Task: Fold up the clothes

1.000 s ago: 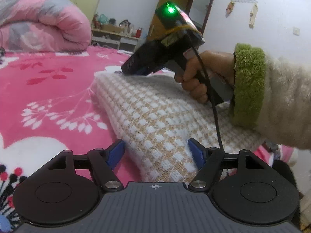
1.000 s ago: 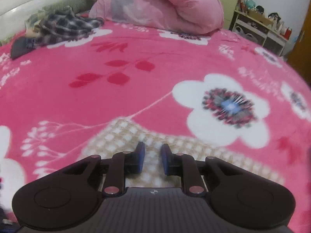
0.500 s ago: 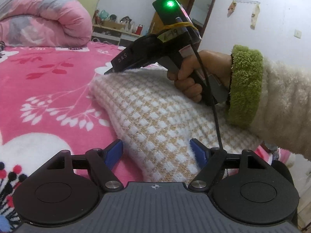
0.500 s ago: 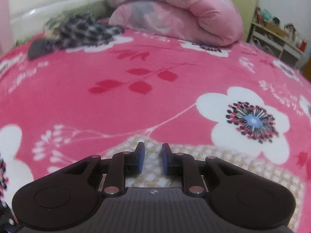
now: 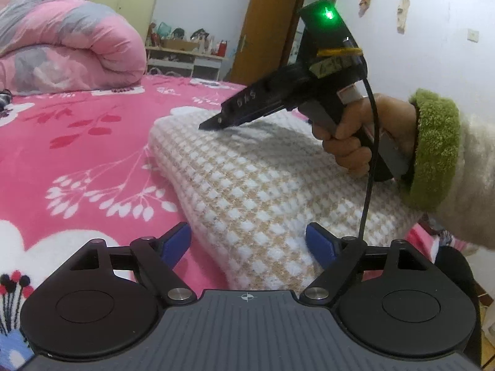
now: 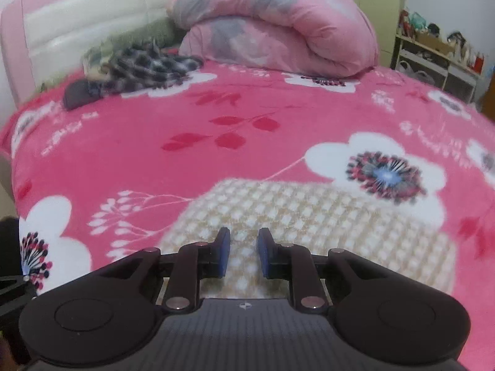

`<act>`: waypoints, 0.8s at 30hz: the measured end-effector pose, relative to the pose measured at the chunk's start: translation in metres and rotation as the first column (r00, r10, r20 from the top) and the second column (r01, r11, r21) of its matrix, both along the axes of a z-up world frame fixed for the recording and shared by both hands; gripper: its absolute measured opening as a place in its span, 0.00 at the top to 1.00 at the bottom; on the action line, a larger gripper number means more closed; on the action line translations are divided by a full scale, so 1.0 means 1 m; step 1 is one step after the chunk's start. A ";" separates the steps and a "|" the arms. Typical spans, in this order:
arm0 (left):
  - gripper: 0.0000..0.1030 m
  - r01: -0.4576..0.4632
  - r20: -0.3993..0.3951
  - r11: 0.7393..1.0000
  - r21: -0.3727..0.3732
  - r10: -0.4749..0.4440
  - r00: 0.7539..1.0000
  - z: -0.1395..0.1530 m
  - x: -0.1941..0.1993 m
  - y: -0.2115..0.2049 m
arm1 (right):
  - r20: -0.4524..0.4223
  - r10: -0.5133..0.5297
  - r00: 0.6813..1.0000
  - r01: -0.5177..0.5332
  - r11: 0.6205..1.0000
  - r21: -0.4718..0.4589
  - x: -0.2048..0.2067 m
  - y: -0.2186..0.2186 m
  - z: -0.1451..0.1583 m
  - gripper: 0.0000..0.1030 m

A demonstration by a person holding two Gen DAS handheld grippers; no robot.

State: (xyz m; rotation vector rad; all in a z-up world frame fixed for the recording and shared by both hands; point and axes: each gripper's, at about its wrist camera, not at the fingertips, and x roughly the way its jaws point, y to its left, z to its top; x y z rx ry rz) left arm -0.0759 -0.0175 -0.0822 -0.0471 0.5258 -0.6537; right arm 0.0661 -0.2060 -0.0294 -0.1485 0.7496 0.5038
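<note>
While the folded sweater (image 5: 260,185) lay on the bed (image 5: 92,142) near its front edge, both claws sat low over it. It was a thick, nubby knit, beige with white checks, folded into a rounded rectangular pad. Left gripper (image 5: 249,244) was spread wide, its blue pads apart on either side of the sweater's near end, nothing pinched. Right gripper (image 6: 243,255) was narrowed but with a visible gap between its blue pads, over the knit, holding nothing; its black body, angled down at the far part of the sweater, showed in the left view, held by a hand (image 5: 365,136) in a fuzzy cream sleeve with a green cuff. Bed cover was plush pink fleece with white flowers. A rolled pink-grey quilt (image 6: 278,21) and a crumpled plaid cloth (image 6: 145,65) lay at the headboard end.
</note>
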 end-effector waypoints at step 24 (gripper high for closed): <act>0.22 0.076 0.120 0.936 0.344 -0.124 0.985 0.047 -0.015 -0.031 | 0.060 -0.082 0.995 0.081 0.996 0.020 -0.170 -0.058 0.032 0.78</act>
